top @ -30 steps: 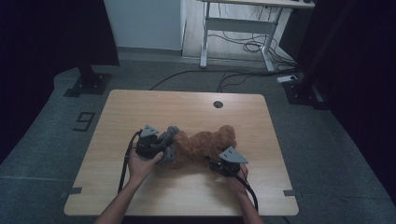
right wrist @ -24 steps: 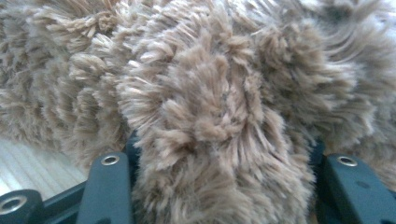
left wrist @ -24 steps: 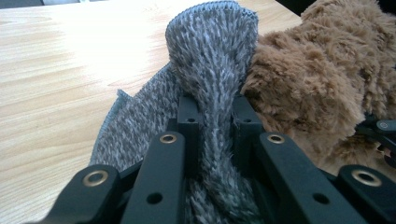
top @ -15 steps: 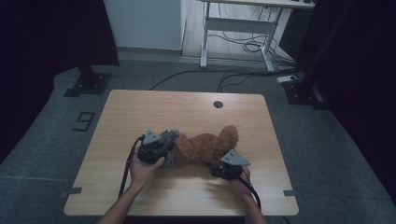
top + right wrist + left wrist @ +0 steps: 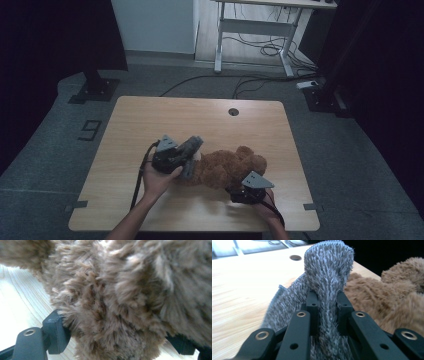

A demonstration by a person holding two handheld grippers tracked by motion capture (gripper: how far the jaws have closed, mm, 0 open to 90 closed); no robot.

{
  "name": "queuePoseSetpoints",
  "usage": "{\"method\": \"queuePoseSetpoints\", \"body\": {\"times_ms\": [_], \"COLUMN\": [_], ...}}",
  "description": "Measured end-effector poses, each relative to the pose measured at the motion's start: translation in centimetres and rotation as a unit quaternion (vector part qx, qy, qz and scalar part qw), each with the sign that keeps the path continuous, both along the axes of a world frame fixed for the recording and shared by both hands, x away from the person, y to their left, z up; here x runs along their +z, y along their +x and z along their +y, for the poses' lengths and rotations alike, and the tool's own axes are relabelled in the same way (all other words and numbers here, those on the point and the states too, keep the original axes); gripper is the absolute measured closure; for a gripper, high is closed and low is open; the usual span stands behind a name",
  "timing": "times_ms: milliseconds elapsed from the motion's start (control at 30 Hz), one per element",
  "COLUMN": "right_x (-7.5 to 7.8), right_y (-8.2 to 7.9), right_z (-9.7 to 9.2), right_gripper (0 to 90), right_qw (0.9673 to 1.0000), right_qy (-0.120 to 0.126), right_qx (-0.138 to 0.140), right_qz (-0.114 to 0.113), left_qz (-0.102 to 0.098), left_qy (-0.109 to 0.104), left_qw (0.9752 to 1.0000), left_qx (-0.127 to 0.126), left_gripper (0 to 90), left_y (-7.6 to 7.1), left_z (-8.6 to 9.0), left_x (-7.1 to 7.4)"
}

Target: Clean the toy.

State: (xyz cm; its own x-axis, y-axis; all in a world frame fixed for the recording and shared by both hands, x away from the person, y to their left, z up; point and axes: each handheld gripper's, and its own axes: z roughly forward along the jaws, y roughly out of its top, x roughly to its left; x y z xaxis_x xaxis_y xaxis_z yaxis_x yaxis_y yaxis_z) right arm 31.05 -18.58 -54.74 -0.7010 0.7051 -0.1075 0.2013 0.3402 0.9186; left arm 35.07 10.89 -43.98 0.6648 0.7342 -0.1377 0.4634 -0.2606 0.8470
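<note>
A brown teddy bear (image 5: 227, 167) lies on its side on the wooden table (image 5: 150, 115), head toward the right. My left gripper (image 5: 175, 156) is at the bear's left end, shut on a grey knitted cloth (image 5: 191, 146). In the left gripper view the grey knitted cloth (image 5: 327, 277) stands up pinched between the jaws of my left gripper (image 5: 327, 298), and the bear's fur (image 5: 387, 297) lies just to its right. My right gripper (image 5: 247, 191) sits at the bear's near side. In the right gripper view its jaws close on a thick lump of the bear's fur (image 5: 117, 302) from both sides.
A round cable hole (image 5: 233, 111) sits near the table's far edge. Beyond the table stand a desk frame (image 5: 255, 30) with floor cables, and black stand bases to the left (image 5: 95, 90) and right (image 5: 325, 95).
My right gripper has drawn back toward the table's near edge, staying on the bear. My left gripper with the grey cloth has shifted slightly right, against the bear.
</note>
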Motion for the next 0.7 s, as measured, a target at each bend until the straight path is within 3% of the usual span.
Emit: {"method": "queuePoseSetpoints", "body": {"times_ms": [67, 167, 233, 333, 433, 600, 700], "right_x": [0.2, 0.7, 1.2, 2.7, 4.7, 8.3, 8.9], "right_y": [-0.1, -0.7, -1.3, -2.3, -2.8, -2.2, -0.7], "right_z": [-0.3, -1.5, -2.8, -5.6, -7.2, -7.3, -5.9], "right_gripper": [16.0, 15.3, 14.9, 14.4, 13.0, 13.4, 14.1], "right_qw": [0.9999, 0.9994, 0.9981, 0.9931, 0.9903, 0.9919, 0.9945], "right_qy": [0.004, 0.017, 0.044, 0.091, 0.113, 0.109, 0.089], "right_qx": [-0.004, -0.018, -0.035, -0.071, -0.08, -0.064, -0.04], "right_qz": [0.009, 0.024, 0.026, 0.021, 0.013, 0.006, 0.039], "left_qz": [-0.005, -0.007, -0.016, -0.027, -0.032, -0.037, -0.034], "left_qy": [0.021, 0.019, 0.02, 0.021, 0.022, 0.017, 0.008], "left_qw": [0.9998, 0.9998, 0.9997, 0.9994, 0.9992, 0.9991, 0.9993], "left_qx": [0.003, 0.004, 0.006, 0.004, -0.003, -0.012, -0.013], "left_gripper": [76.8, 77.3, 77.5, 77.7, 77.8, 78.2, 78.2], "left_y": [0.1, -0.1, -0.6, -1.4, -2.1, -2.9, -3.0], "left_z": [-1.0, -1.1, -1.0, -1.1, -1.2, -1.2, -1.0], "left_x": [-0.6, -1.6, -2.0, -2.5, -2.8, -3.3, -3.5]}}
